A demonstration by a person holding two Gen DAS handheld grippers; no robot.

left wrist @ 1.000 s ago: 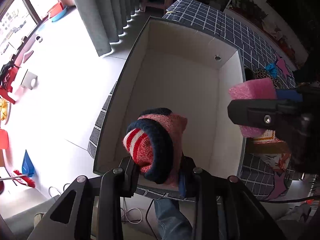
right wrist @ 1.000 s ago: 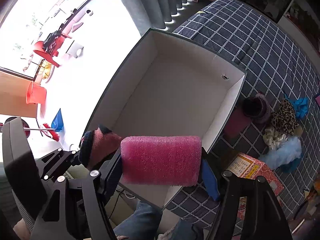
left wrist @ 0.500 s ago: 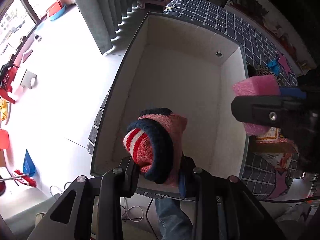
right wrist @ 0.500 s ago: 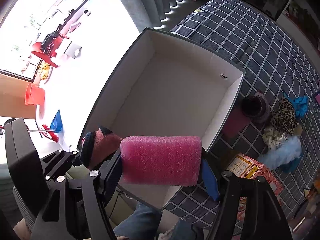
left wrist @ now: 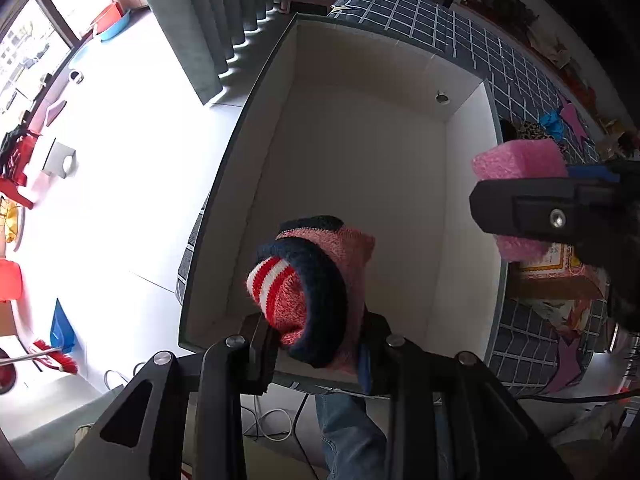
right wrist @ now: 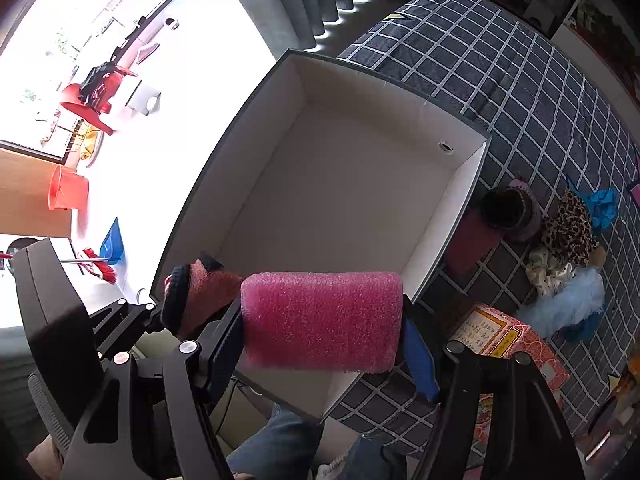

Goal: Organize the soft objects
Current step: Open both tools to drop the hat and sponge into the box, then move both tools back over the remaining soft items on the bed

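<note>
We hold a knitted sock bundle [left wrist: 316, 292] clamped in the left gripper [left wrist: 320, 344] and a pink foam block [right wrist: 322, 320], long axis crosswise, clamped in the right gripper [right wrist: 324, 336]. Both hang over the near end of the open white-lined box [right wrist: 460, 208], directly below, on a checked bed cover [right wrist: 520, 92].

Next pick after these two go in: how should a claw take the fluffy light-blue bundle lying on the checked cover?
Grip the fluffy light-blue bundle across its narrower middle, coming from straight above. It lies flat and elongated, and the leopard-print fabric and red patterned box crowd its sides.
</note>
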